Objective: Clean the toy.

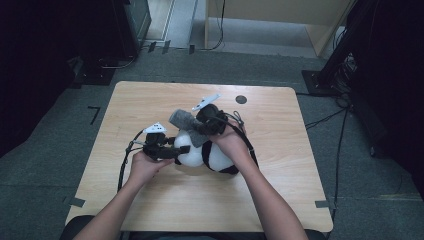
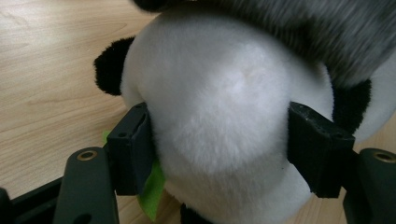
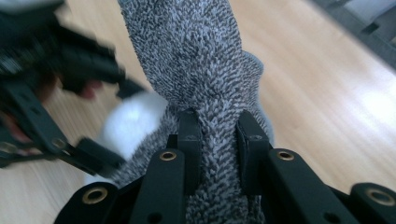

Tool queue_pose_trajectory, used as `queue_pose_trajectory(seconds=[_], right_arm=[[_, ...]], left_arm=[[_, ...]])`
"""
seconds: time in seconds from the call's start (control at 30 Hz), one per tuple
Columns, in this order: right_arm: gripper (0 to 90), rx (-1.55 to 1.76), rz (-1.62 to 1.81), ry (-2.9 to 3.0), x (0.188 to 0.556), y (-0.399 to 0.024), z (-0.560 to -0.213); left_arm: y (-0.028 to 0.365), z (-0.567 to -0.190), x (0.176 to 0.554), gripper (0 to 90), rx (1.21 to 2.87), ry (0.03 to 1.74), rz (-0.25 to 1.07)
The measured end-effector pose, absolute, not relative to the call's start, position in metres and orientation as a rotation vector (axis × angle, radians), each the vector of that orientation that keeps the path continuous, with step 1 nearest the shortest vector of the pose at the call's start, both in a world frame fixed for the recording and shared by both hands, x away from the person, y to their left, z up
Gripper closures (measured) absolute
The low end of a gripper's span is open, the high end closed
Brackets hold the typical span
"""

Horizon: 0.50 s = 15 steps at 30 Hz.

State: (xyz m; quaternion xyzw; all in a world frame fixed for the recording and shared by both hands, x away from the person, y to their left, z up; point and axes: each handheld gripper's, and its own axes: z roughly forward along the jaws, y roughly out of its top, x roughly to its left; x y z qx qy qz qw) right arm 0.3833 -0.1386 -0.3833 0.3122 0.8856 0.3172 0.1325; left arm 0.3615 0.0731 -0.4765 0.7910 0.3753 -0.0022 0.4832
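Observation:
A black-and-white plush panda (image 1: pixel 212 156) lies mid-table. My left gripper (image 1: pixel 178 150) comes at it from the left and is shut on its white head (image 2: pixel 219 107), one pad pressing into each side of the plush. A green scrap (image 2: pixel 152 191) sticks out by the left pad. A fuzzy grey cloth (image 1: pixel 182 120) hangs over the panda's top, with its edge crossing above the head (image 2: pixel 327 28). My right gripper (image 1: pixel 201 128) holds it just above the panda. There its jaws are shut on a bunched fold of the grey cloth (image 3: pixel 187 51), around the right gripper's tips (image 3: pixel 218 135).
The light wooden table (image 1: pixel 150 100) has a small black round hole (image 1: pixel 241 99) near its far edge. Cables trail from both grippers, one over the right wrist (image 1: pixel 248 145). Grey floor, dark equipment and a wooden unit (image 1: pixel 280 15) surround the table.

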Motion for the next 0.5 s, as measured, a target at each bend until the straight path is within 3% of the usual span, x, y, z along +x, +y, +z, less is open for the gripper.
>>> queue_pose_trajectory(seconds=[0.5], right_arm=[[76.3,0.961,0.974,2.568,0.373,-0.169,-0.400]], left_arm=[[0.070,-0.476,0.362,31.3,1.950,0.929,-0.007]])
